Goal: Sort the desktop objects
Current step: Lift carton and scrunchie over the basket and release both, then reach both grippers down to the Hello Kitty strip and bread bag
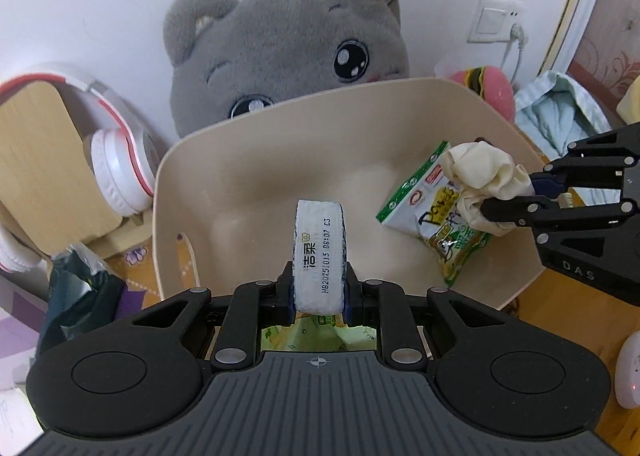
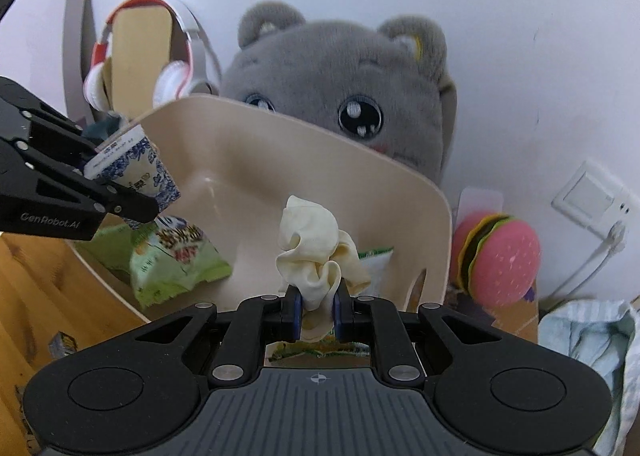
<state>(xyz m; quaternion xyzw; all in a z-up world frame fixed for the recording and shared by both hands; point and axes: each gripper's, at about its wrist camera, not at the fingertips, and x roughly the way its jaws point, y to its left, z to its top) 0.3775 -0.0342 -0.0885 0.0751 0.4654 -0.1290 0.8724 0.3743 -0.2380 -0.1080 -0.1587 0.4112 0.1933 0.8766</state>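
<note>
My left gripper (image 1: 319, 288) is shut on a white and blue tissue pack (image 1: 319, 252) and holds it above the beige basket (image 1: 280, 127). The pack also shows in the right wrist view (image 2: 134, 171). My right gripper (image 2: 316, 310) is shut on a crumpled cream cloth (image 2: 316, 252) over the basket's right side (image 2: 400, 191); the cloth also shows in the left wrist view (image 1: 484, 171). A green snack bag (image 1: 436, 211) lies in the basket under the cloth. Another green snack bag (image 2: 172, 256) lies in the basket below the left gripper.
A grey plush cat (image 1: 288, 43) stands behind the basket. White and red headphones (image 1: 116, 159) hang on a wooden stand at the left. A pink burger toy (image 2: 500, 260) and a light blue cloth (image 2: 592, 340) lie at the right. A wall socket (image 1: 496, 19) is behind.
</note>
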